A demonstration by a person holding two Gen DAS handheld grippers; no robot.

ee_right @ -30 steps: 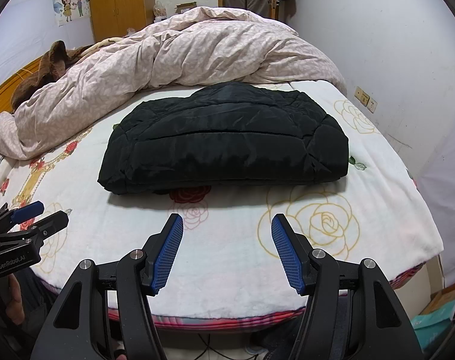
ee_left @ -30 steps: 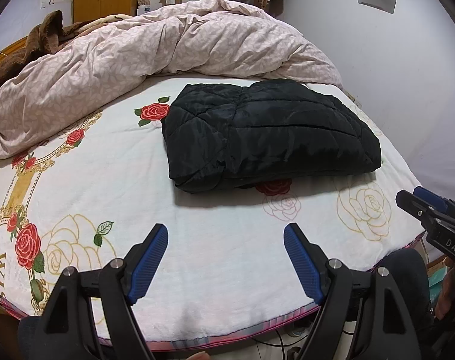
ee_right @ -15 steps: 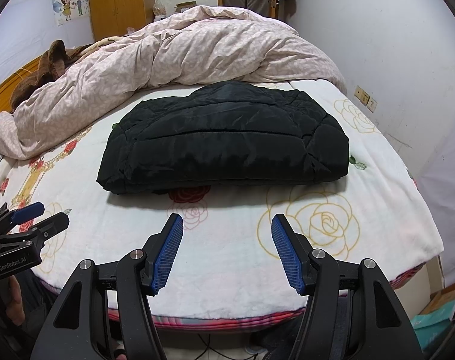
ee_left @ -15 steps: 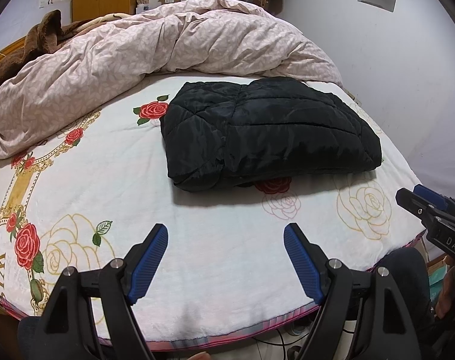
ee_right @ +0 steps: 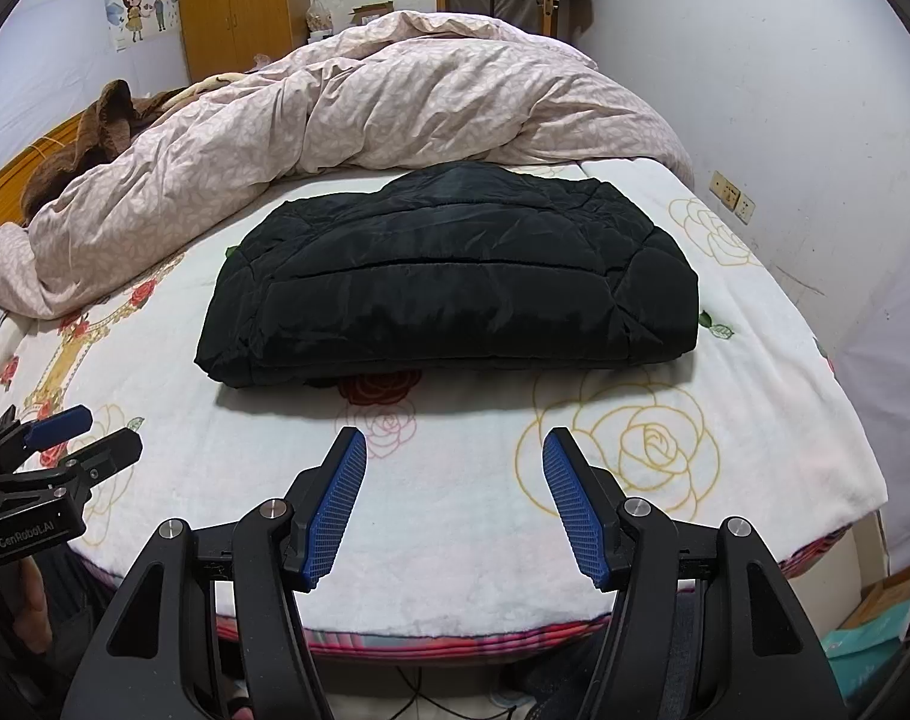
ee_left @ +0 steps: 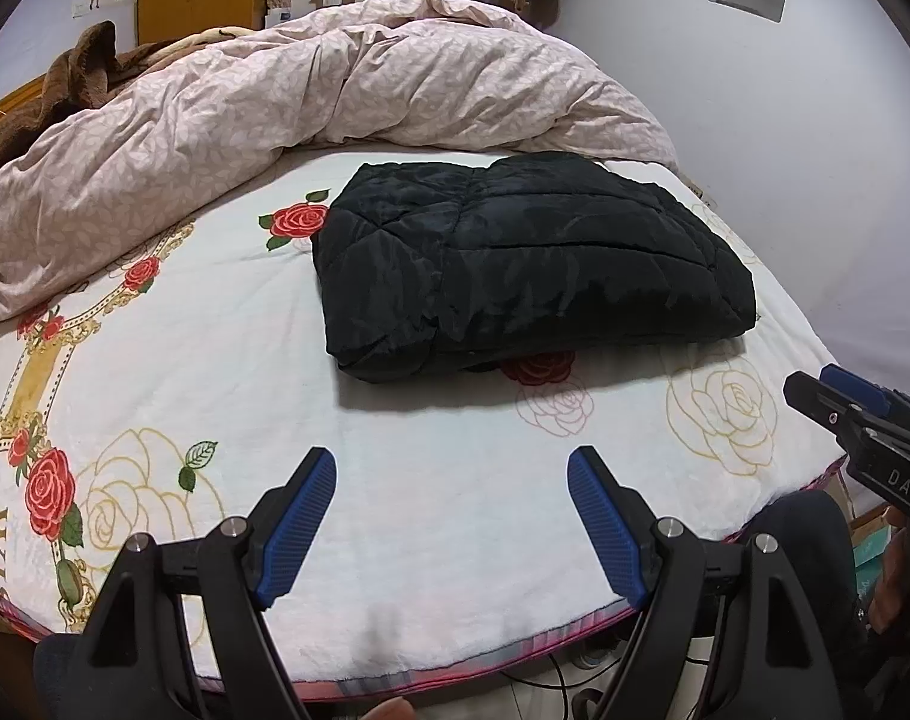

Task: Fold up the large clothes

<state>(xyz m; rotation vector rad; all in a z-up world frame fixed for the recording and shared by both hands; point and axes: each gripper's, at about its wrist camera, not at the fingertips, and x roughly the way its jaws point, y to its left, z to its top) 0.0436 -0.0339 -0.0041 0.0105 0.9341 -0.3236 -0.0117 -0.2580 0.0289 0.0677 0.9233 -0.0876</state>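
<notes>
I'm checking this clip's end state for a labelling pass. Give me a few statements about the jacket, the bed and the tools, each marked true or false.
1. The black jacket lies folded into a compact bundle on the bed. True.
2. The right tool is clamped on the jacket. False: its jaws are open and empty, held short of the jacket.
3. The pink duvet is bunched up beyond the jacket. True.
4. The left tool holds a sleeve. False: it is open, with only the rose-print blanket showing between its fingers.
5. The jacket hangs over the near bed edge. False: it rests wholly on the blanket, away from that edge.
</notes>
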